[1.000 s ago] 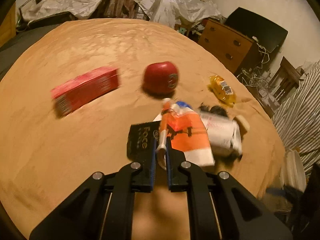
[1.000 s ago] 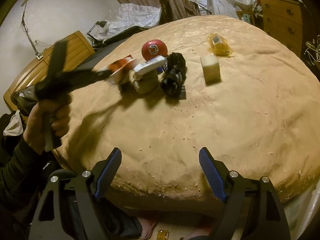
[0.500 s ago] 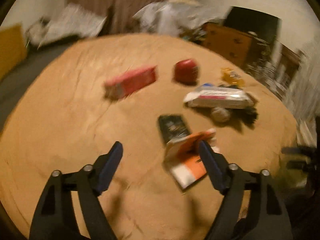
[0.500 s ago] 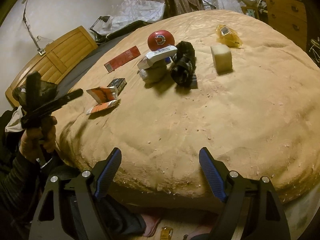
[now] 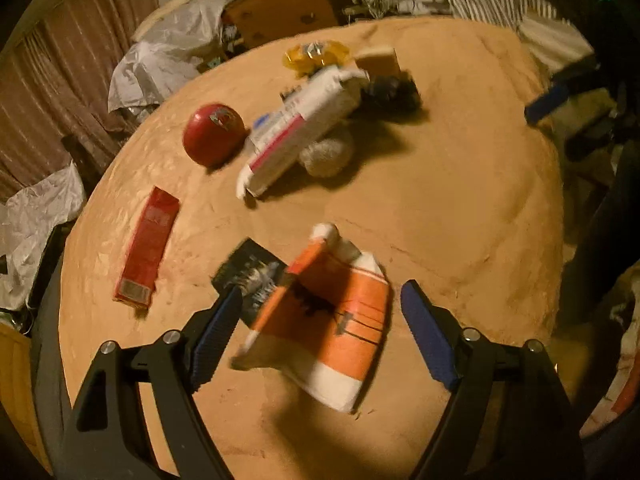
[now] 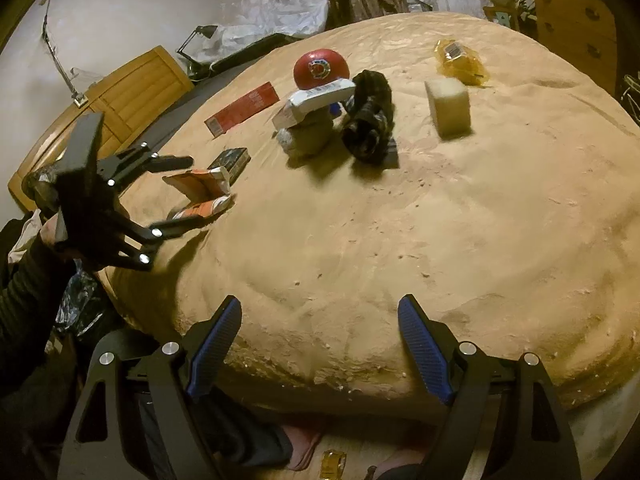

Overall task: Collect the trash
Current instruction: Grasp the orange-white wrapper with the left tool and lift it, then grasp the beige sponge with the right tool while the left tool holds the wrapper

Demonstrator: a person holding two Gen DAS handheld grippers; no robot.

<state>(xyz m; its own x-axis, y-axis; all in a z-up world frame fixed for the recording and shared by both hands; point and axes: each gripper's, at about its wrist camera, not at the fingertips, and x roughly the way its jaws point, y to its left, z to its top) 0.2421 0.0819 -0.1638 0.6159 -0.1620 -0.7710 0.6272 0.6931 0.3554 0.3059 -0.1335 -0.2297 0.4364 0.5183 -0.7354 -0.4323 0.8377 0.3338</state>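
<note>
Left fingers (image 5: 318,330) sit half-open astride the orange-and-white carton (image 5: 336,316), and they have just been closing in on it; pads aren't pressing it yet as far as I can tell. The carton lies crumpled and tilted on the bed (image 5: 440,208), one flap up, its corner over the small black box (image 5: 250,270). Right fingers (image 6: 320,354) are wide with nothing between them, hovering over the near edge of the bed.

Further out: red flat box (image 5: 146,254) to the left, red ball (image 5: 214,132), the white carton (image 5: 300,128) propped on a pale wad (image 5: 328,152), a dark bundle (image 5: 390,90), a yellow wrapper (image 5: 314,56) and a pale block (image 6: 448,106).

Risks, my read:
- The carton is soft and skewed; the pads may catch only the raised flap, so it folds and slips out.
- My left pad is close to the black box; closing could pinch both or shove the box away.
- The bedding gives, so pressing down may bury the fingertips in the cover.
</note>
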